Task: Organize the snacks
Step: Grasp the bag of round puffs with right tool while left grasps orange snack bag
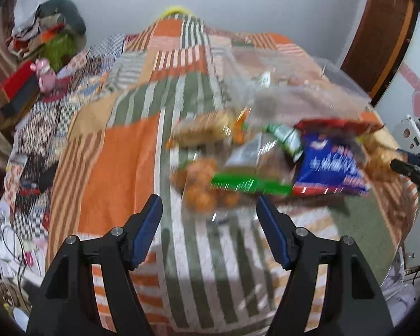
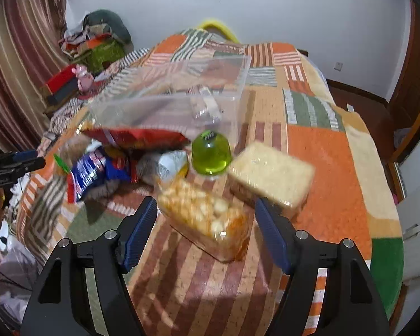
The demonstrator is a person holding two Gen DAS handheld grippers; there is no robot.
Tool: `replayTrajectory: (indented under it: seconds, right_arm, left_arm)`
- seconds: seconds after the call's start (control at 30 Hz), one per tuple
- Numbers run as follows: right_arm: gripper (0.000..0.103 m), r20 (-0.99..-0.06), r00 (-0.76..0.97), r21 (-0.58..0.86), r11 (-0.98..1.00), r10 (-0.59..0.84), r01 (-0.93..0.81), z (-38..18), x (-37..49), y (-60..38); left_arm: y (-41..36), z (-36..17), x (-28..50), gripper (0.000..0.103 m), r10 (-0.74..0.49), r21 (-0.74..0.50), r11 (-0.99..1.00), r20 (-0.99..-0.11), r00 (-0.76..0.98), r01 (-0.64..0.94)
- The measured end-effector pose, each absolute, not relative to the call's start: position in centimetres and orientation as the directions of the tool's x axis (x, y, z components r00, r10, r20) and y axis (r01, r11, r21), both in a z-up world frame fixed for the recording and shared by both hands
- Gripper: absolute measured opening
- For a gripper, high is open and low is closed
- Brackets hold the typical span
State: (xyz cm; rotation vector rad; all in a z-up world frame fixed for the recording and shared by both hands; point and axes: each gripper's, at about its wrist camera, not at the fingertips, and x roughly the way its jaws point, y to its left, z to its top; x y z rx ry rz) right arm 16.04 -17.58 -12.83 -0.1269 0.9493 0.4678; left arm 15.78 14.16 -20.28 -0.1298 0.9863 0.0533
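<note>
Left wrist view
- Your left gripper [image 1: 209, 210]: its blue-padded jaws stand apart with nothing between them, only the striped patchwork blanket [image 1: 120, 168] below.
- Snack heap [image 1: 266, 162]: it lies just ahead of your fingertips, toward the bed's right edge, and it is blurred.
- Bag of round orange snacks [image 1: 201, 184]: the nearest piece of the heap, just past your jaws.
- Green strip [image 1: 249, 186]: it lies beside the orange snacks, touching a blue packet [image 1: 330, 165].
- Clear box [image 1: 288, 84]: it sits behind the heap, farther up the bed.
- Your right gripper [image 1: 400, 165]: it comes in from the right edge of the frame, close to the heap; from here you cannot tell how its jaws stand.

Right wrist view
- Your right gripper [image 2: 205, 215]: its jaws are apart, and none of the pads presses on anything.
- Bag of pale puffed snacks [image 2: 207, 215]: it lies on the blanket [image 2: 322, 154] between and just beyond your fingertips.
- Pale block in clear wrap [image 2: 271, 176]: it lies just right of that bag, near your right finger.
- Green dome-shaped cup [image 2: 211, 154]: it stands behind the puffed snacks.
- Red packet [image 2: 137, 137]: it leans at the front of the clear box [image 2: 182, 92], with the blue packet [image 2: 89, 173] lower left of it.
- Your left gripper [image 2: 28, 162]: it shows at the left edge of the frame, pointing toward the packets.
</note>
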Motion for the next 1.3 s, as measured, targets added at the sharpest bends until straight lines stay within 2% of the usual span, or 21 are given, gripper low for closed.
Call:
replayTrajectory:
  seconds: [0.13,0.3,0.4,0.47,0.57,0.83,1.0,1.3]
  right_arm:
    - [0.074,-0.826,0.469,0.107,0.903,0.313,-0.416,-14.0,16.7,-17.7]
    - [0.074,-0.84,0.436,0.147,0.91,0.322,-0.388,-15.4,16.7,-17.8]
    - [0.062,-0.834,0.441,0.139,0.9,0.332,-0.414,-15.1,15.7,-17.5]
    - [0.049,-0.833,0.437,0.136,0.892,0.339,-0.431,-14.9,15.2,-17.3]
    - [0.041,-0.834,0.427,0.136,0.881,0.348,-0.453,-14.7,14.5,-17.0]
    - [0.04,-0.821,0.422,0.169,0.87,0.384,-0.463,-14.3,14.9,-16.4]
    - [0.041,-0.826,0.41,0.173,0.867,0.386,-0.468,-14.9,15.5,-15.4]
    - [0.033,-0.824,0.423,0.17,0.876,0.378,-0.452,-15.2,15.3,-15.5]
  left_arm:
    - [14.5,-20.9,15.4,0.07,-0.025,-0.118,0.984,-0.835,0.55,-0.135]
    - [14.0,-21.9,16.0,0.074,-0.028,-0.113,0.986,-0.842,0.539,-0.125]
    - [13.8,-22.7,16.8,0.075,-0.044,-0.124,0.985,-0.848,0.528,-0.117]
    - [13.7,-23.0,17.3,0.075,-0.06,-0.142,0.983,-0.85,0.524,-0.118]
    - [13.8,-23.4,18.0,0.075,-0.067,-0.158,0.979,-0.846,0.528,-0.128]
    - [14.5,-24.5,19.6,0.079,-0.065,-0.178,0.97,-0.846,0.53,-0.164]
    - [15.3,-25.6,20.2,0.081,-0.025,-0.145,0.97,-0.859,0.511,-0.197]
    - [17.8,-25.5,18.7,0.08,0.038,-0.11,0.963,-0.847,0.531,-0.246]
